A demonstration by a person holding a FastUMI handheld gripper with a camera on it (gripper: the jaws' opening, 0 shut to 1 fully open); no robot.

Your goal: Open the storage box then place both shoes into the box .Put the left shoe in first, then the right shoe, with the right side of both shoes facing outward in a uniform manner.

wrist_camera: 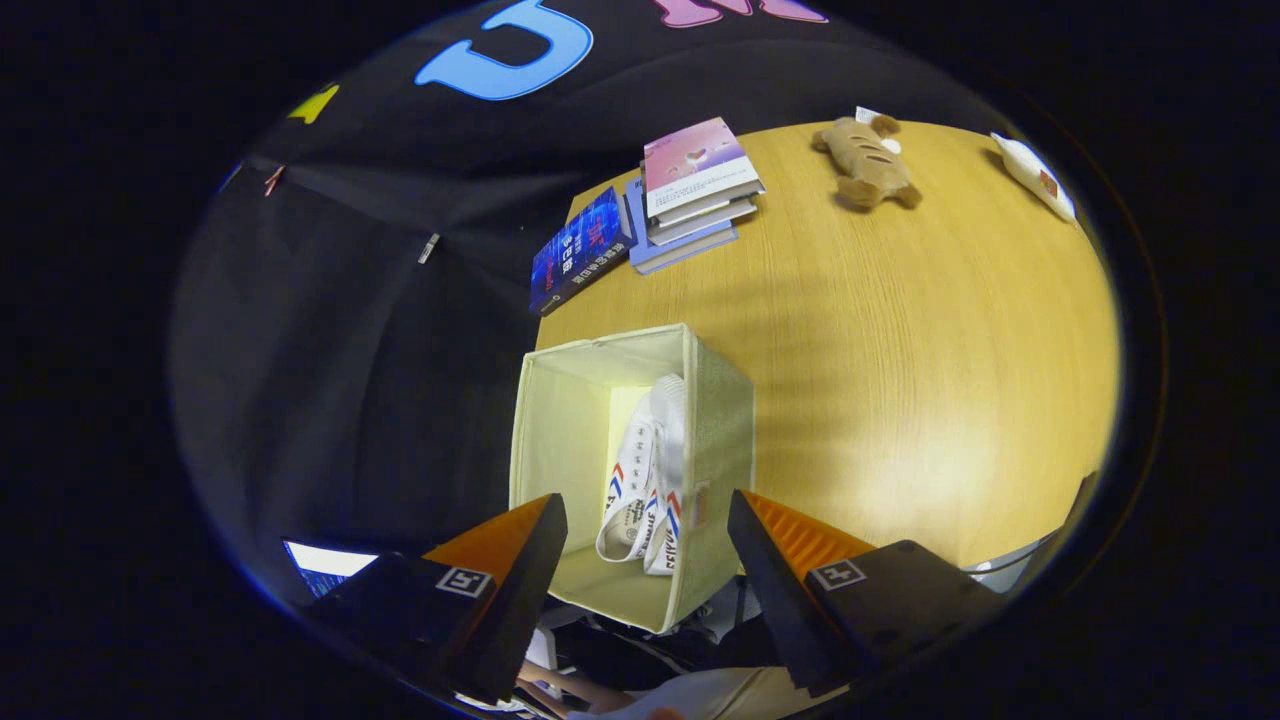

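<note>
A: We're looking straight down into the storage box (pixel 560 440), open at the top, sitting at the near corner of the wooden table (pixel 900 380).

B: And there's a white shoe (pixel 648 470) inside, lying against the box's right wall, with red and blue stripes on its side. I can't tell whether it's one shoe or two pressed together.

A: The gripper (pixel 645 560)?

B: Fingers spread wide, holding nothing, poised above the box's near rim with the shoe showing between them.

A: Beyond the box, a stack of books (pixel 695 190) at the table's far edge, a dark blue book (pixel 580 250) just beside it.

B: Further right, a plush toy (pixel 868 160) and a white packet (pixel 1035 178).
</note>
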